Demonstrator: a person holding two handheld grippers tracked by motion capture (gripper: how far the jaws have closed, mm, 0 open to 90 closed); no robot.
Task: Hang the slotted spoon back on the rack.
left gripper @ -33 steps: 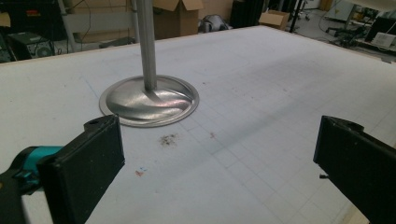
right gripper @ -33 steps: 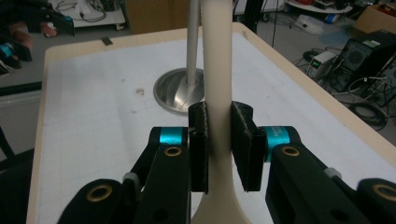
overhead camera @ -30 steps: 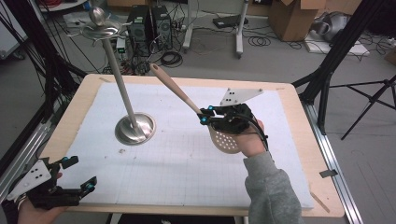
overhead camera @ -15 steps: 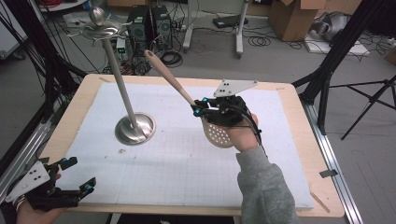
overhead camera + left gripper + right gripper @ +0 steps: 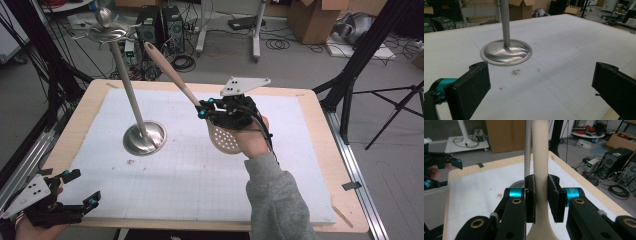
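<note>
The right gripper [image 5: 209, 111] is up in the air over the middle of the table, and its jaws are squeezed tight on the thin neck of a tan spoon with holes [image 5: 190, 97]. The round bowl of the spoon hangs low by the person's hand, and the long handle points up and to the far left, toward the top of the metal stand [image 5: 131, 95]. The stand is a tall silver pole on a round foot, with a little dish and hooks at the top. It looks like the spoon is meant to hang up there.

A few things could go wrong. The handle is long and smooth, and the jaws hold it low down, so it could slip or swing round. If the handle tip bumps the pole hard, the stand could wobble or tip over, because it is tall and thin. The hooks are small, so the spoon could miss and fall onto the table.

The left gripper [image 5: 75, 197] waits at the near left corner. Its jaws are wide apart and hold nothing, so it is not steadying the stand.

The table [image 5: 320, 150] has a wooden edge and a white mat with faint squares on it. There is a small dirty speck [image 5: 516, 72] on the mat near the foot of the stand. Past the table are a grey floor, lots of black cables, computer boxes [image 5: 160, 25], cardboard boxes [image 5: 312, 17] and black tripod legs.
</note>
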